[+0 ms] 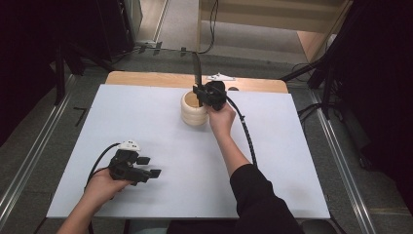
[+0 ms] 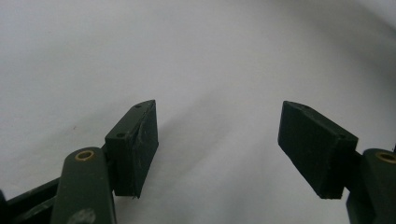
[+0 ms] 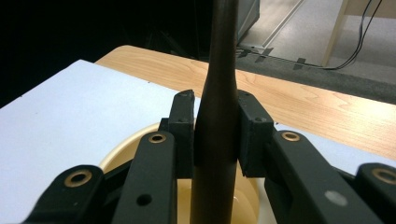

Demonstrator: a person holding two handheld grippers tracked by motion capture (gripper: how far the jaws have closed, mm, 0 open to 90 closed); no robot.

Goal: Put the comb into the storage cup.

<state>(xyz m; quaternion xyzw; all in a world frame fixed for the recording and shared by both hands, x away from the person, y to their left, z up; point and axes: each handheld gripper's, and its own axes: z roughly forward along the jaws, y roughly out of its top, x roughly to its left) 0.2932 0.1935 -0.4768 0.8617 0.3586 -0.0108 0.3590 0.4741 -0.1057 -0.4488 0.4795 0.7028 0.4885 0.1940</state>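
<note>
A cream ribbed pot (image 1: 193, 109) stands on the white table cover (image 1: 146, 122) toward the back middle. My right gripper (image 1: 200, 90) hovers over its rim, shut on a dark upright handle (image 1: 196, 68) that reaches down into the pot. In the right gripper view the dark handle (image 3: 219, 116) is clamped between both pads, with the pot's cream rim (image 3: 122, 151) beneath. My left gripper (image 1: 148, 166) rests low at the near left of the table, open, nothing between its jaws. The left gripper view has its pads (image 2: 133, 144) wide apart above the bare white cover.
A wooden tabletop edge (image 1: 146, 79) shows behind the white cover, with a small white object (image 1: 220, 77) lying on it. Dark stands and cables surround the table. A black cable (image 1: 247, 134) trails from the right gripper along the forearm.
</note>
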